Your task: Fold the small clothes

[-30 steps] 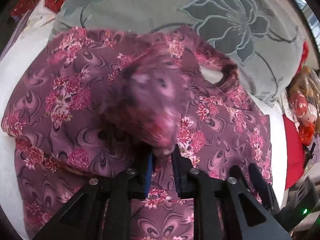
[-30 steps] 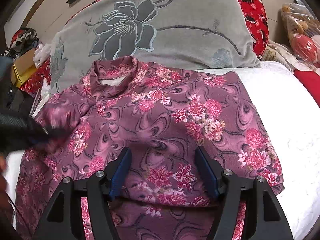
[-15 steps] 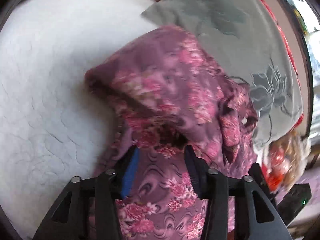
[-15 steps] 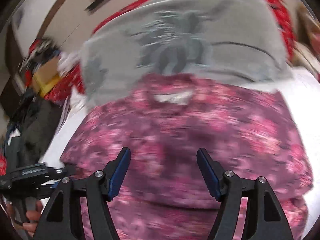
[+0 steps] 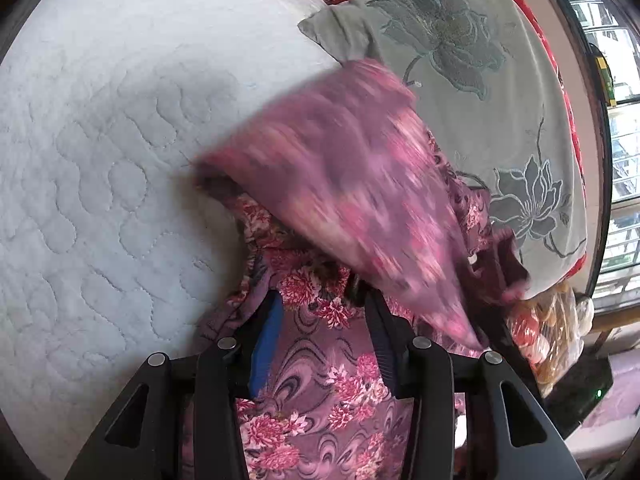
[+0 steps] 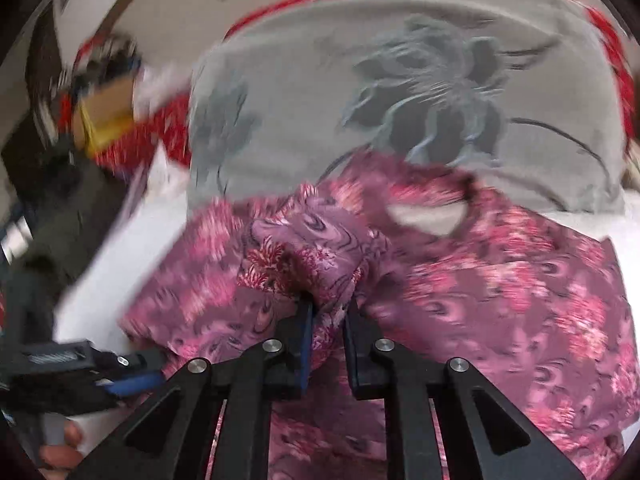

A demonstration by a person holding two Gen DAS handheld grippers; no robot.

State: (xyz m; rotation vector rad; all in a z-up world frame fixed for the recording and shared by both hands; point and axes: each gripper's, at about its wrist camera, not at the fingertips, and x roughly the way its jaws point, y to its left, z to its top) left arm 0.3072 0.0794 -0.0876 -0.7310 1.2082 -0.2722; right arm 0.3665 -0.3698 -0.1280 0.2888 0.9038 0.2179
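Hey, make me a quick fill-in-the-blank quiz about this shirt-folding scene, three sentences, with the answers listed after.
1. The right tongs are pinched shut on a bunch of the ____ shirt.
2. The left tongs stand ____, with no cloth clamped between them.
3. Behind the shirt lies a grey pillow embroidered with a large ____.

Missing words: floral; open; flower

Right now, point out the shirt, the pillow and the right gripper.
shirt [image 6: 520, 300]: right wrist view, on its flat front below the neck hole.
pillow [image 5: 500, 92]: left wrist view, on plain grey cloth between the flowers.
right gripper [image 6: 329, 312]: right wrist view, between its fingertips, pinching shirt cloth.
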